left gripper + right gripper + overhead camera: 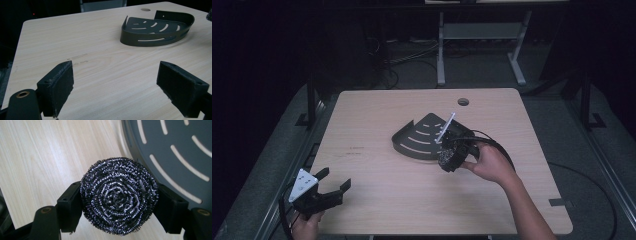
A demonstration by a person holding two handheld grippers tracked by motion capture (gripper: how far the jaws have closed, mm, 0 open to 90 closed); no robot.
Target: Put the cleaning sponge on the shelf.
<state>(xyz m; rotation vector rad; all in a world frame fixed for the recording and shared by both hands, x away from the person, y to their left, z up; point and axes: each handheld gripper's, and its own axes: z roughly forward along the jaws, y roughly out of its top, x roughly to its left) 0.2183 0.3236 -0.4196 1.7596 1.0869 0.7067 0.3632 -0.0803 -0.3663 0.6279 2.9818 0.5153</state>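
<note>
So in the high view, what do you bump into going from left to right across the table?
Left gripper with its jaws open → dark slotted corner tray → steel wool scrubber held in the right gripper → the person's right hand.

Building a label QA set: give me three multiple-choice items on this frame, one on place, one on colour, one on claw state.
1. Where is the steel scourer?
A. Between the right claw's jaws, at the tray's edge
B. Inside the tray
C. On the table by the left claw

2. What colour is the slotted corner tray?
A. White
B. Dark, near black
C. Red

3. How does the left claw stand?
A. Shut on the tray
B. Shut on nothing
C. Open, jaws apart over bare table

Answers:
1 A: the right gripper view has both jaws pressed on the scourer, tray rim beside it.
2 B: dark in all three views.
3 C: the left gripper view has bare wood between its jaws.
</note>
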